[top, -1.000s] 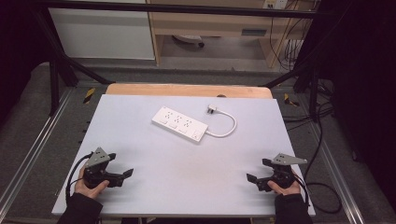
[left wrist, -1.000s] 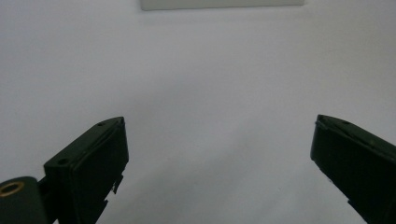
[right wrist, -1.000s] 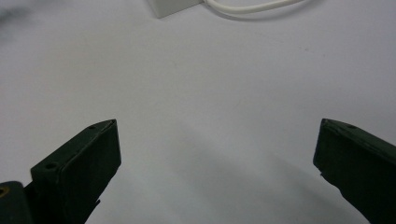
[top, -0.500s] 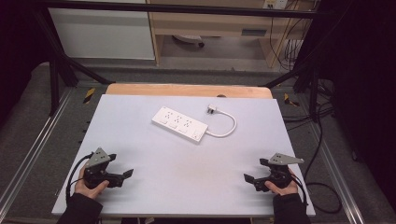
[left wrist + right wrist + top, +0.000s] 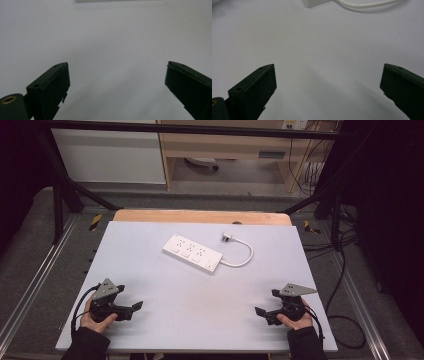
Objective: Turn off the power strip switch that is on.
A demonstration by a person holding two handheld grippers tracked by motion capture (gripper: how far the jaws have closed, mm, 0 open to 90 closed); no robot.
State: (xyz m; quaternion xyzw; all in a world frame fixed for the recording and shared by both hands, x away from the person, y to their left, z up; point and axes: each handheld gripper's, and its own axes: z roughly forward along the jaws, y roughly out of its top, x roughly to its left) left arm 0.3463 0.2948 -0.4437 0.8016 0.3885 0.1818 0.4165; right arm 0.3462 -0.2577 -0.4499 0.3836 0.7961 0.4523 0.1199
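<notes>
A white power strip lies at an angle on the far middle of the white tabletop. Its white cable loops right and back to a plug. My left gripper rests near the front left corner, held by a hand, jaws pointing right. It is open with nothing between the jaws. My right gripper sits near the front right, jaws pointing left, also open and holding nothing. The strip's corner and cable lie beyond its jaws.
A wooden edge runs behind the white board. Metal rails flank the table on both sides. Black cables trail over the floor to the right. A cabinet and a shelf unit stand farther back.
The right gripper has crept slightly to the left. The left gripper and the power strip have not moved.
</notes>
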